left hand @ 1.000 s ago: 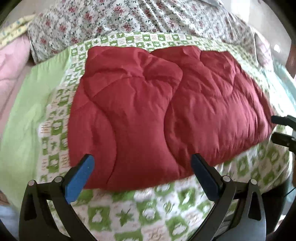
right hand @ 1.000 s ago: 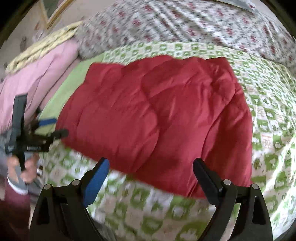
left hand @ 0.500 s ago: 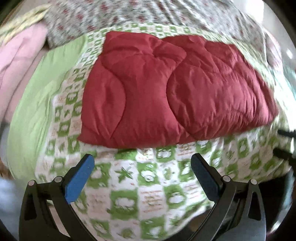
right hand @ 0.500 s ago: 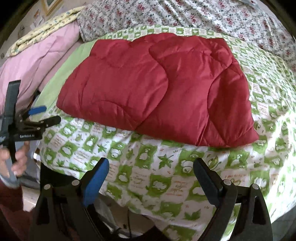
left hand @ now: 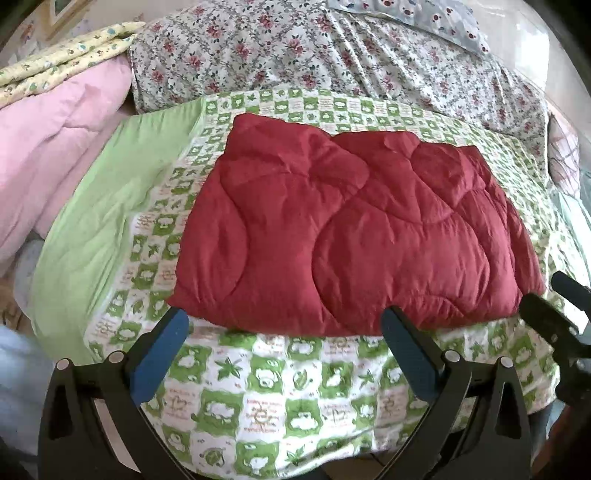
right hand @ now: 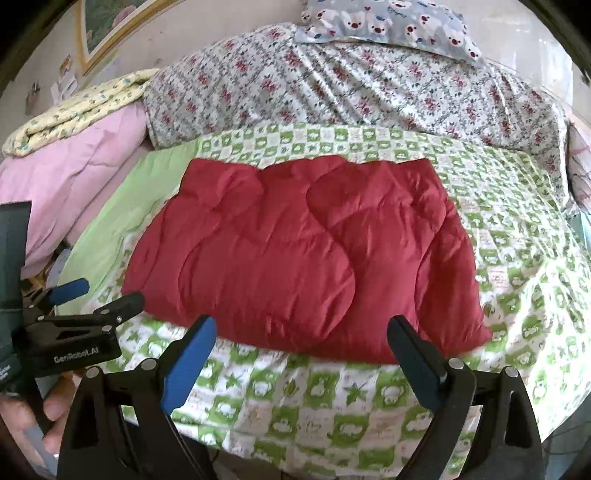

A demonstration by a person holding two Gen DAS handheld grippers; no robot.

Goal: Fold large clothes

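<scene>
While one folded red quilted garment (left hand: 351,236) lies on bed, left gripper (left hand: 284,332) and right gripper (right hand: 301,336) spread wide, empty.

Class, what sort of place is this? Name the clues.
Most likely a bedroom: a bed piled with a floral quilt, a pillow and a framed picture on the wall.

Both wrist views looked forward and slightly down from the bed's near edge, set back, left view further left; shared: red quilt (left hand: 351,236) (right hand: 303,251), green checked cover (left hand: 258,398) (right hand: 332,406).
</scene>
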